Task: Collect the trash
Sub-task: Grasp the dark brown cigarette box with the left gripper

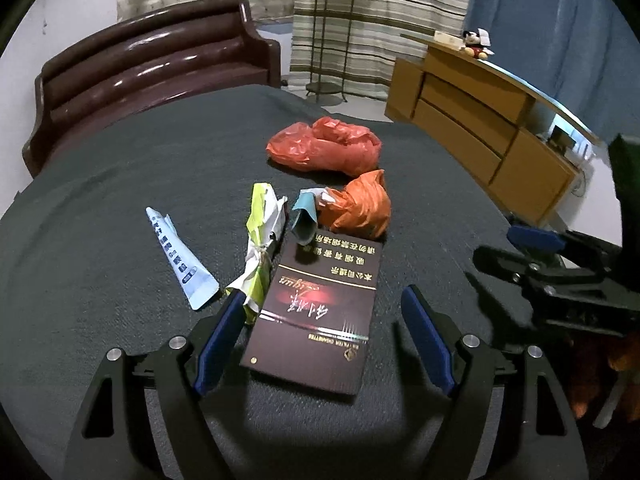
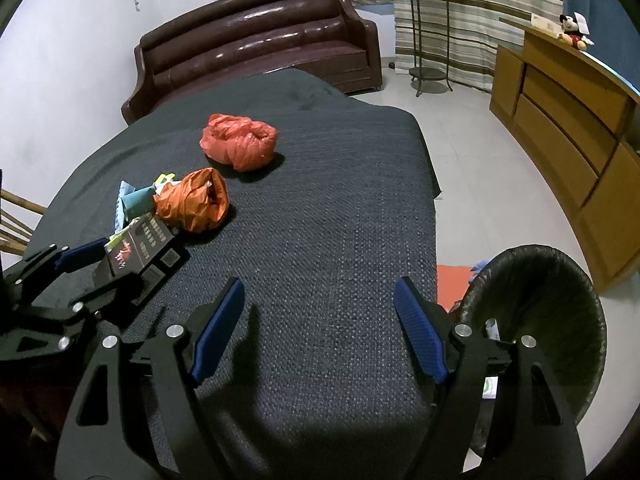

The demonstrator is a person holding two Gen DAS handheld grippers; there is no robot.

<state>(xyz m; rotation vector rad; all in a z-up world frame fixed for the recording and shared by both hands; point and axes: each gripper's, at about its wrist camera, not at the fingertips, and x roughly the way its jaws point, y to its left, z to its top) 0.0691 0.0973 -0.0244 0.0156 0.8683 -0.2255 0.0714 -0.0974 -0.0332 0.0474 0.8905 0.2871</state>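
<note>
— What's carrying everything on your end?

— I see a tabletop [image 2: 320,216] covered by a dark, coarse-woven cloth [image 1: 120,184] that hangs over the far edge.

— And what lies on it?

— Farthest from me, a crumpled red plastic bag [image 1: 326,148]. Nearer, an orange plastic bag [image 1: 360,208], also bunched up, with a small teal scrap [image 1: 305,218] touching it. Beside that I see a twisted green-and-white wrapper [image 1: 262,240], and left of it, lying apart, a flattened pale blue tube [image 1: 176,252]. Closest to me is a dark maroon cigarette carton [image 1: 316,316], flat on the cloth, its far end near the orange bag.

— The right half?

— I see only cloth.
</note>
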